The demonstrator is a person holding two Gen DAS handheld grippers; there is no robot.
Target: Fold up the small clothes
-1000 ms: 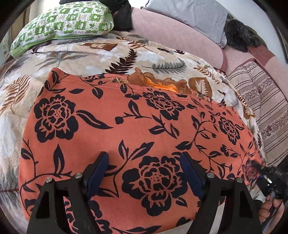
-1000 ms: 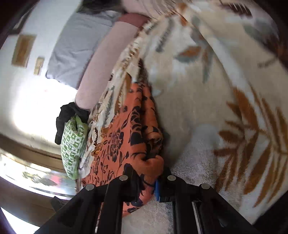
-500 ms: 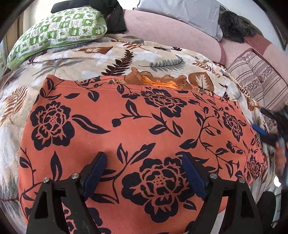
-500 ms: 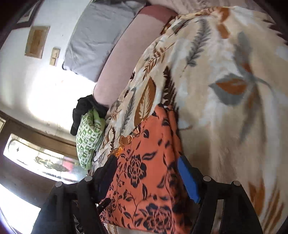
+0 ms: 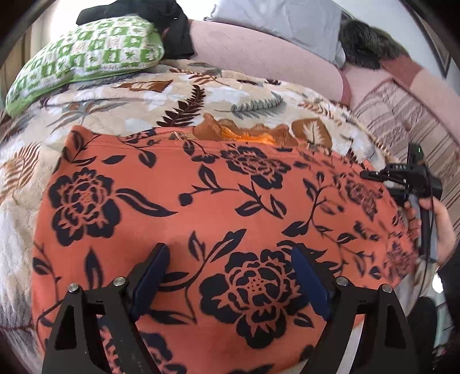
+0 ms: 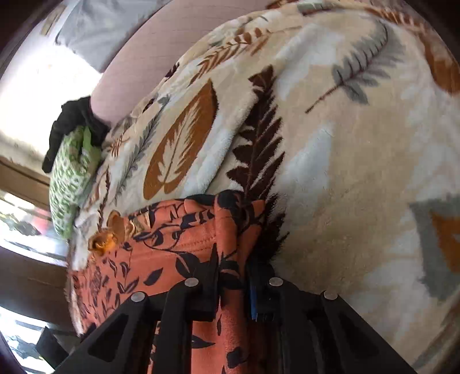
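- Lying spread flat on the leaf-print blanket (image 5: 138, 120) of a bed, the orange floral garment (image 5: 201, 201) is filling most of the left wrist view, which is showing its whole width.
- Showing only one bunched corner of that garment (image 6: 184, 241), the right wrist view is looking along the cloth's edge instead.
- The left gripper (image 5: 230, 276) is hanging over the near part of the garment with its jaws spread wide; no fold of cloth is rising between them.
- The right gripper (image 6: 233, 287) is pinching the garment's corner, its jaws having just been closing on the cloth now standing between them.
- From the left wrist view, the right gripper (image 5: 402, 178) is sitting at the garment's far right edge, with a hand (image 5: 431, 227) wrapping its handle; whether the pads are fully pressing there is hard to tell.
- A green patterned pillow (image 5: 86, 54) is resting at the far left of the bed, with a black cloth (image 5: 172, 26) behind it.
- A grey pillow (image 5: 281, 20) and a dark furry thing (image 5: 365, 43) are leaning along the pink headboard (image 5: 258, 57).
- A ruffled brown-orange piece (image 5: 244, 133) is peeking out just beyond the garment's far edge.
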